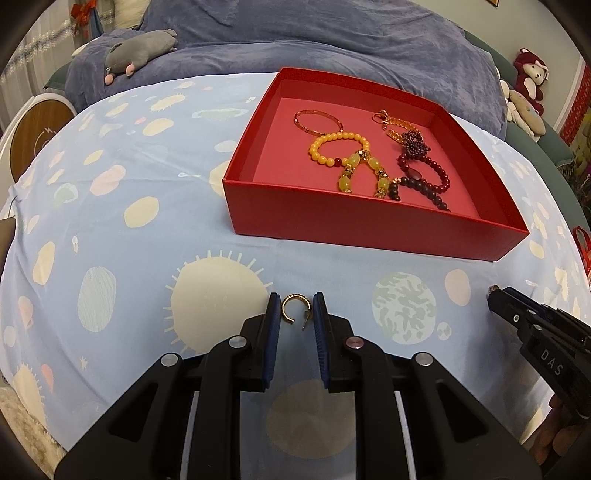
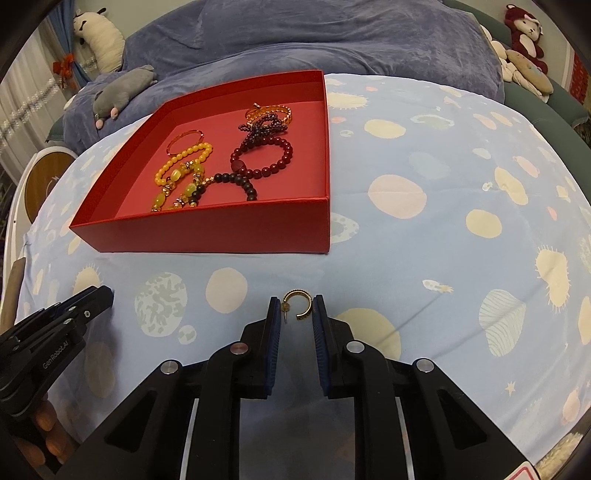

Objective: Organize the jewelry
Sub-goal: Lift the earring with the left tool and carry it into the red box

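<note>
My left gripper is shut on a small gold hoop earring, the pads touching its sides just over the planet-print sheet. My right gripper pinches a matching gold earring the same way, its post by the left pad. Each gripper's tip also shows at the edge of the other view: the right gripper and the left gripper. Beyond them stands an open red box. It holds a yellow bead bracelet, a thin gold bangle, dark red beads and other pieces.
A crumpled blue blanket lies behind the box, with a grey plush toy on it. More plush toys sit at the far right. A round wooden side table stands off the bed's left edge. Bare sheet stretches right of the box.
</note>
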{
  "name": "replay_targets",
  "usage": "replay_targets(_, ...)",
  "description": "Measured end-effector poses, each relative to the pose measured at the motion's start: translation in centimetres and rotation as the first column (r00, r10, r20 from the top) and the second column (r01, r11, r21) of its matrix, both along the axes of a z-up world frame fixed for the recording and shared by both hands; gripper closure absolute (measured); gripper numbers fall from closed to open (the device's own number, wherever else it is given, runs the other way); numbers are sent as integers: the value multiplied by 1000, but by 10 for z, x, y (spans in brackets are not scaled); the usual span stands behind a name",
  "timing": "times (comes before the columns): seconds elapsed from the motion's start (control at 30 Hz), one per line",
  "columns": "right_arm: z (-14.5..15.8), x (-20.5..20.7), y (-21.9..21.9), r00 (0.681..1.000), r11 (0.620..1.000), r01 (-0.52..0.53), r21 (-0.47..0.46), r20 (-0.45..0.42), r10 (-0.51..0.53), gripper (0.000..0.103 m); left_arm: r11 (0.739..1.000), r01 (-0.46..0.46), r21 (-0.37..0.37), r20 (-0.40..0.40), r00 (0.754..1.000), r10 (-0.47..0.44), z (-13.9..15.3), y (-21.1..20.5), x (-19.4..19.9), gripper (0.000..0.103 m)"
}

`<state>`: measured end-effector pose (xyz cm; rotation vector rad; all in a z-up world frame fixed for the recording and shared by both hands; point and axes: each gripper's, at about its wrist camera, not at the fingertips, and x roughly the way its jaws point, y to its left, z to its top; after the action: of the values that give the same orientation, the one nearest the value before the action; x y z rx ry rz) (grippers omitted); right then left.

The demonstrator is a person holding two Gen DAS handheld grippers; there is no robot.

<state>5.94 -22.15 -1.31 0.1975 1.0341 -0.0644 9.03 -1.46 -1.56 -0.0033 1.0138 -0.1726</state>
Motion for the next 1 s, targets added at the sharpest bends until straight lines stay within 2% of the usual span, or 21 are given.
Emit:
replay_targets(0.3, 17, -19, 20, 999, 997, -47, 68, 24, 46, 86, 1000, 13, -5, 6, 1000, -13, 14, -5, -9, 85)
replay_targets(0.63, 41, -28, 37, 994, 992, -90, 85, 68, 84, 86, 999, 35, -15, 33, 999, -34, 36, -15, -15, 85)
replay_targets(0.83, 57, -18, 38, 991, 992, -94, 82, 98, 86, 86, 998, 63, -24, 52, 997, -62, 51, -22, -8, 85)
replay_targets(1.0, 73, 3, 37, 986, 993, -101, 63, 138, 91, 86, 996, 84, -27, 86, 993, -81, 67, -31, 12, 85)
